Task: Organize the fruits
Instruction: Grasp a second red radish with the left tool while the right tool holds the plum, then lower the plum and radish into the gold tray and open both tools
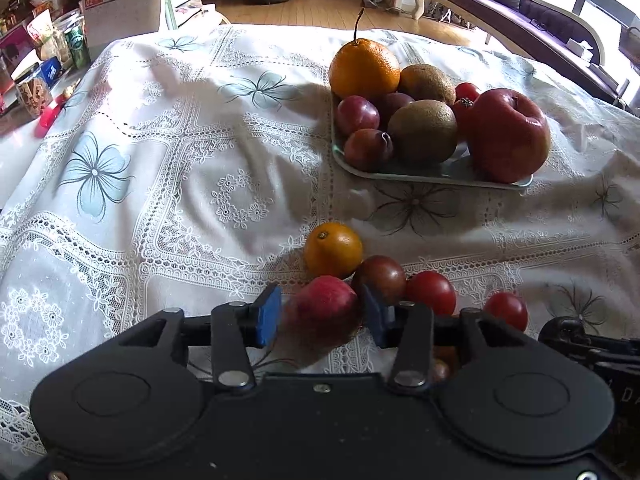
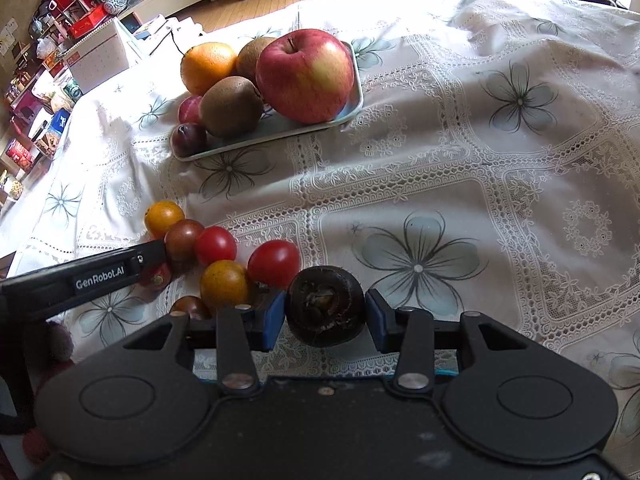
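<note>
My left camera sits low behind my left tongs (image 1: 320, 316), looking forward along the fingers across the tablecloth (image 1: 160, 184), with the tray (image 1: 400, 176) ahead and slightly right. My right camera sits likewise behind my right tongs (image 2: 326, 316), close to the cloth, with the tray ahead-left. Both views share the tray, the loose fruit (image 2: 216, 244) near my fingers, and the shelves (image 2: 36, 80) far left.
</note>
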Demonstrator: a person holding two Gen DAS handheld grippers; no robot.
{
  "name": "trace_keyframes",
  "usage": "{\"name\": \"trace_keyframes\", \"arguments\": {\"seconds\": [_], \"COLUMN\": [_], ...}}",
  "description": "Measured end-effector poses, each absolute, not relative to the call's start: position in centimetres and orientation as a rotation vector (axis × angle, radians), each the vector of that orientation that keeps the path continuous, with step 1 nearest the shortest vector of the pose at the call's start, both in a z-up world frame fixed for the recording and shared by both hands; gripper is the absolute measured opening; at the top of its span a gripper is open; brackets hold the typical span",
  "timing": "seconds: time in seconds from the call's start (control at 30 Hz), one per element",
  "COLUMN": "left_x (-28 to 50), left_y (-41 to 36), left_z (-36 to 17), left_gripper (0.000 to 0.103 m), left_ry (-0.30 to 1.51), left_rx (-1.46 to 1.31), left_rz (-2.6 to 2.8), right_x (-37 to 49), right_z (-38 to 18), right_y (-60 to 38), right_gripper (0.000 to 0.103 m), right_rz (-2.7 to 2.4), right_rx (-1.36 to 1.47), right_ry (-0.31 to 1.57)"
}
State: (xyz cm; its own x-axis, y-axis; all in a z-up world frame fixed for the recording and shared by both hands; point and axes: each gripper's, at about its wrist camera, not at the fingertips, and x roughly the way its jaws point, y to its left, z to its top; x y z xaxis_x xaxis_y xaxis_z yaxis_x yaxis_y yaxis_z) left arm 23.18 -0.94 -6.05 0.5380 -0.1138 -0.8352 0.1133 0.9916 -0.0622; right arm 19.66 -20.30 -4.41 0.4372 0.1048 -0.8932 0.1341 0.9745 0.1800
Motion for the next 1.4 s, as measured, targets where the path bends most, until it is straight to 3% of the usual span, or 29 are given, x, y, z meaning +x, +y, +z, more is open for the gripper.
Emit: {"name": "trace_keyframes", "arguments": {"seconds": [0.27, 0.77, 0.83, 0.87, 1.13, 1.4], "left_x": [22.2, 24.9, 25.0, 24.8, 22.9, 15.2], "left_y": [-2.1, -2.2, -2.2, -2.2, -1.3, -1.4], "left_z": [-7.8, -7.5, -8.0, -7.9, -3.3, 1.7], "left_gripper": [0.057, 0.056, 0.054, 0.048, 0.048, 0.048], "left_ry": [1.041, 1.046, 1.056, 1.049, 1.103, 1.088], "left_rx": [0.124, 0.032, 0.032, 0.034, -0.093, -0.069], "left_rz": [-0.200, -0.104, -0.096, -0.093, -0.143, -0.208], "right_x": [19.5, 19.6, 19.5, 19.4, 17.7, 12.0], "right_z": [-4.5, -4.7, -4.6, -4.5, -0.7, 3.2], "right_y": [-20.4, -20.4, -20.3, -20.3, -20.7, -21.0], "right_gripper": [0.045, 0.045, 0.045, 0.045, 0.045, 0.045], "right_rz": [-0.010, -0.009, -0.004, -0.001, 0.033, 0.072], "right_rx": [0.248, 0.243, 0.245, 0.249, 0.305, 0.348], "right_ry": [1.118, 1.122, 1.120, 1.119, 1.075, 1.071]}}
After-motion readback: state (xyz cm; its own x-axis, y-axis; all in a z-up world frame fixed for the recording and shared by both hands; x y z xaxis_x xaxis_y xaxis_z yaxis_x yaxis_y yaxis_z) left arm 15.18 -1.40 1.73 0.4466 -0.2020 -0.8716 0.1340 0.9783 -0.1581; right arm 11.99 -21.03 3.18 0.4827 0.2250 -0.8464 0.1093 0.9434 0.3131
